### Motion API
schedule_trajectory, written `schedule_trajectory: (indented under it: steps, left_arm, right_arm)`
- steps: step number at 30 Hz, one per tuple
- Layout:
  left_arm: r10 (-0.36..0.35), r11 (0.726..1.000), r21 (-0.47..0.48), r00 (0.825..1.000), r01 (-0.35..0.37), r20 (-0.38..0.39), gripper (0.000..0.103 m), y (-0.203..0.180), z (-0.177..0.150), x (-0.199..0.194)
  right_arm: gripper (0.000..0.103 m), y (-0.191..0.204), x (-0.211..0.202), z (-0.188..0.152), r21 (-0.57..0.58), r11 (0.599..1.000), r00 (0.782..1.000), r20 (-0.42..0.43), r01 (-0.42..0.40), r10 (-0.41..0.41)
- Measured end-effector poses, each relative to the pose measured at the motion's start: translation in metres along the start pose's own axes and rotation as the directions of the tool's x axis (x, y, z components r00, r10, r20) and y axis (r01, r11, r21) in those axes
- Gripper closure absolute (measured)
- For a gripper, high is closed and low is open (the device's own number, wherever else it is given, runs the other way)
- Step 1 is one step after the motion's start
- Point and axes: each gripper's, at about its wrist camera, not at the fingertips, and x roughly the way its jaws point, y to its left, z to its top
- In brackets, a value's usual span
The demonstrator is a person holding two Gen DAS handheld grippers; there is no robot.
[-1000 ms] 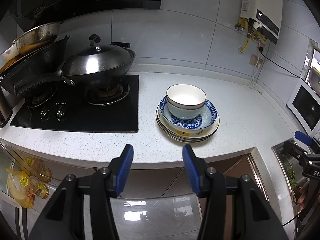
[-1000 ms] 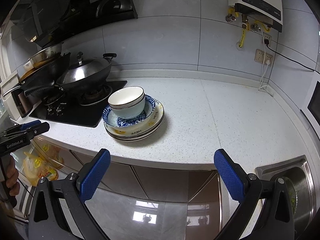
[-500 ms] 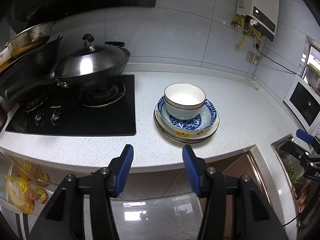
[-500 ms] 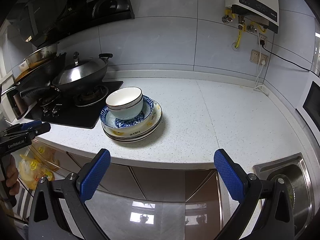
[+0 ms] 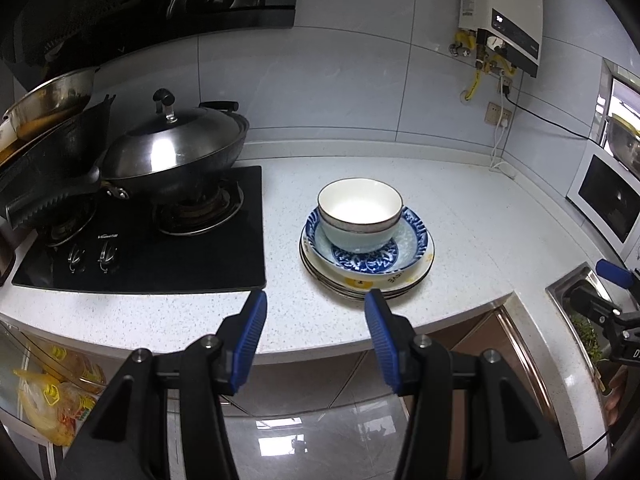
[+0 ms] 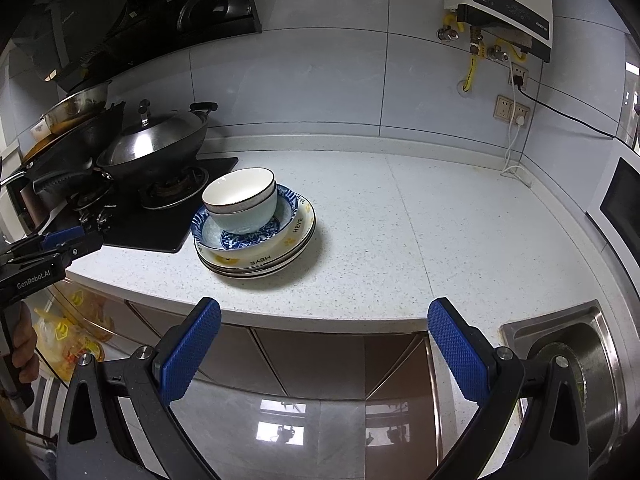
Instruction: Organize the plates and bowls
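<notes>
A white round bowl with a dark thin rim [image 5: 360, 214] stands upright, mouth up, at the top of a stack; it seems to sit nested in a second pale bowl of the same shape, whose rim shows just beneath. Being round, it has no long axis. Both rest in a shallow blue-and-white patterned ceramic dish [image 5: 370, 254], which lies flat on a pile of cream plates with yellow marks and lettering [image 6: 276, 258]. The whole stack sits on the white speckled stone surface [image 6: 420, 240], near its front edge and just beside the black glass gas hob [image 5: 160, 256], apart from it.

The left gripper [image 5: 315, 316] hovers off the front edge of the surface, short of the stack; its jaws stand partly apart with nothing between the blue pads and touch nothing. The right gripper [image 6: 324, 332] hangs in front of the surface as well, to the right of the stack, its jaws spread wide and empty.

On the hob's right burner stands a dark wok with a shiny steel lid [image 5: 176, 152]. A white wall-mounted water heater [image 6: 504, 4] hangs over the far side, and a stainless steel sink [image 6: 576, 360] lies at the right end of the surface.
</notes>
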Motion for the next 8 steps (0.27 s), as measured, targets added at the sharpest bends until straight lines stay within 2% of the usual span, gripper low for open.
schedule_trajectory:
  steps: [8]
  left_arm:
    - [0.001, 1.0, -0.007, 1.0, -0.001, -0.015, 0.054, -0.0049, 0.0047, 0.0037]
  right_arm:
    - [0.001, -0.0053, -0.0001, -0.0001, -0.002, 1.0, 1.0, 0.0, 0.0, 0.0]
